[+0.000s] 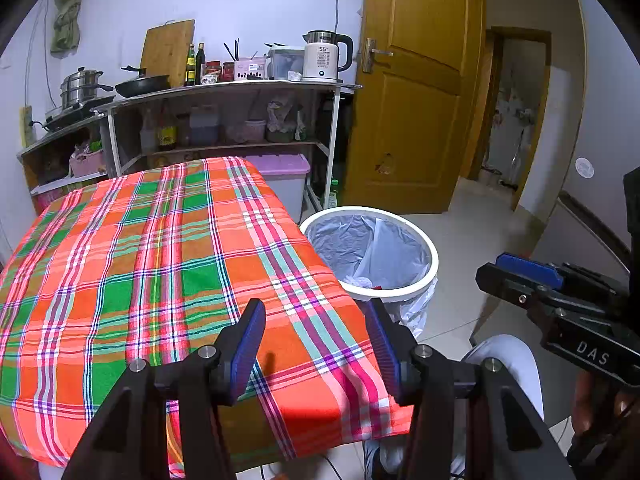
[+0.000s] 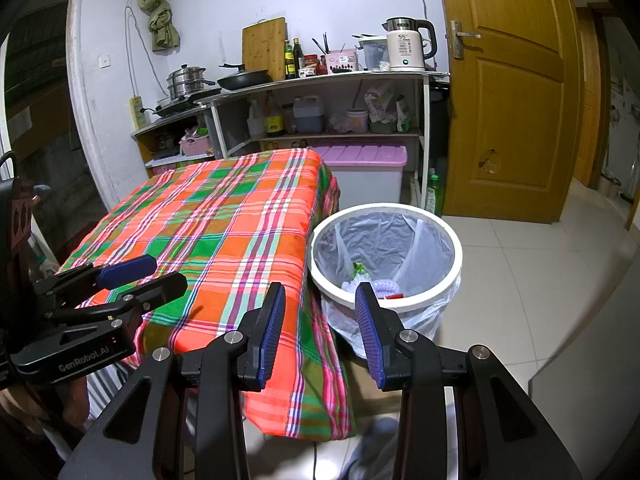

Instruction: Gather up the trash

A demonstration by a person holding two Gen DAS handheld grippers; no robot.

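Note:
A white trash bin (image 1: 360, 210) (image 2: 457, 254) with a clear plastic liner stands on the floor at the table's right corner. Some trash (image 1: 362, 282) (image 2: 376, 285) lies at its bottom: white, green and red bits. The table's plaid cloth (image 1: 160, 260) (image 2: 224, 232) shows nothing lying on it. My left gripper (image 1: 316, 340) (image 2: 168, 274) hangs open over the cloth's near right part, nothing between its blue pads. My right gripper (image 2: 320, 320) (image 1: 490, 268) is open and empty too, above the gap between the table corner and the bin.
Behind the table stands a shelf unit (image 2: 320, 80) with a kettle (image 1: 324, 58), pans and bottles. A purple-lidded storage box (image 2: 360, 160) sits under it. A wooden door (image 1: 412, 100) is at the right, with tiled floor (image 2: 540, 280) beside the bin. A person's knee (image 1: 504, 360) is below.

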